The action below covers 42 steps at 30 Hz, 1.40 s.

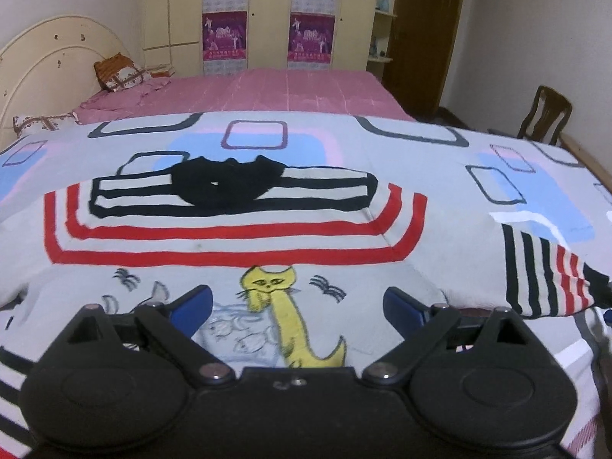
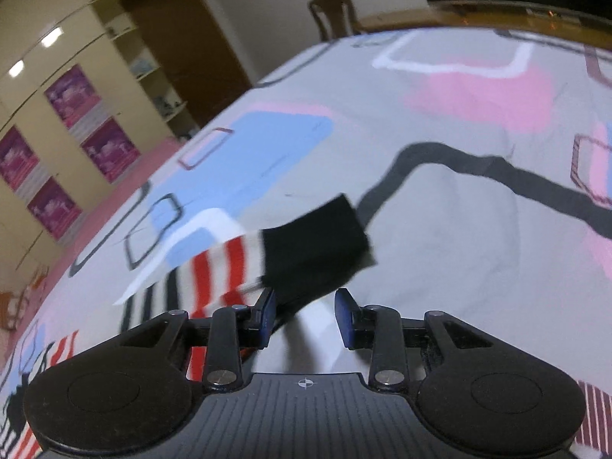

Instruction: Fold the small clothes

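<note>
White kids' top [image 1: 214, 229] w/ red/black stripes, yellow cat, spread flat, striped sleeve [image 2: 237, 260] blurred, both jaws apart.

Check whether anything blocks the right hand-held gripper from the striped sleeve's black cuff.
Nothing visible does. The black cuff hangs just ahead of the right hand-held gripper, whose jaws stand open; only the patterned bedsheet lies beyond it.

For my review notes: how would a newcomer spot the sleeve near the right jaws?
Start at the bedsheet, pale with pink and blue blocks. A white sweater with a yellow cat lies on it. Its sleeve, striped red and black, ends in a solid black cuff, just ahead of the open right gripper.
</note>
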### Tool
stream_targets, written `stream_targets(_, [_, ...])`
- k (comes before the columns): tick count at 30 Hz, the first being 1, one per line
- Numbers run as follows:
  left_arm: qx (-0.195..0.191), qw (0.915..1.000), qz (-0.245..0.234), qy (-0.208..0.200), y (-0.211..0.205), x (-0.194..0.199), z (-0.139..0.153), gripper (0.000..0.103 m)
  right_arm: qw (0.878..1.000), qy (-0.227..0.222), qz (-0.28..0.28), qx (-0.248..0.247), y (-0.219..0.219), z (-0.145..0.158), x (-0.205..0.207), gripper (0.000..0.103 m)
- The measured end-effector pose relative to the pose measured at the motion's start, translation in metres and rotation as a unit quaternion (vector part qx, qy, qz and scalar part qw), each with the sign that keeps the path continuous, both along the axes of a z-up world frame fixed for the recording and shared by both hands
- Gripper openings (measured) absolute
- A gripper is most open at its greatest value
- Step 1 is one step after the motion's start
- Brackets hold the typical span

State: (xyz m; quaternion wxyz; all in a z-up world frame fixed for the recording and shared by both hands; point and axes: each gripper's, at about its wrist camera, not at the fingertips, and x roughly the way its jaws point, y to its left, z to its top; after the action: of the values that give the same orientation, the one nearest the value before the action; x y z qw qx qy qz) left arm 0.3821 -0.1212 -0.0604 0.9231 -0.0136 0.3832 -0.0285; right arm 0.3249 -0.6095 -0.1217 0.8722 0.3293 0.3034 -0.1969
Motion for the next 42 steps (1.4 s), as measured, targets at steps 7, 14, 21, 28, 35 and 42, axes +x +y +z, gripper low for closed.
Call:
stream_targets(7, [0.005,0.9999,0.013,0.005,-0.009,0.014,-0.001,0.096,1.000,-0.025,0.002,0.011,-0.013,-0.007,0.002,0.033])
stream_targets(14, [0.034,0.9989,0.031,-0.010,0.027,0.019,0.006,0.097,0.998,0.005,0.023,-0.053,-0.005,-0.002,0.022,0.006])
stream_targets(21, [0.031,0.9982,0.050,0.013,0.089,0.022,-0.002,0.093,0.977,-0.058,0.165,-0.125,0.091,0.057,0.044,0.005])
stream_targets(28, [-0.053,0.9971,0.049,0.022,0.147,0.020,-0.010,0.076,0.929,-0.081,0.341,-0.118,0.259,0.081,0.046,0.005])
stream_targets(35, [-0.094,0.9934,0.064,0.014,0.207,0.008,-0.008,0.090,0.887,-0.051,0.443,-0.123,0.397,0.054,0.043,0.005])
stream_targets(42, [-0.124,0.9903,0.057,0.027,0.227,0.008,-0.015,0.095,0.873,-0.025,0.464,-0.148,0.449,0.019,0.053,0.026])
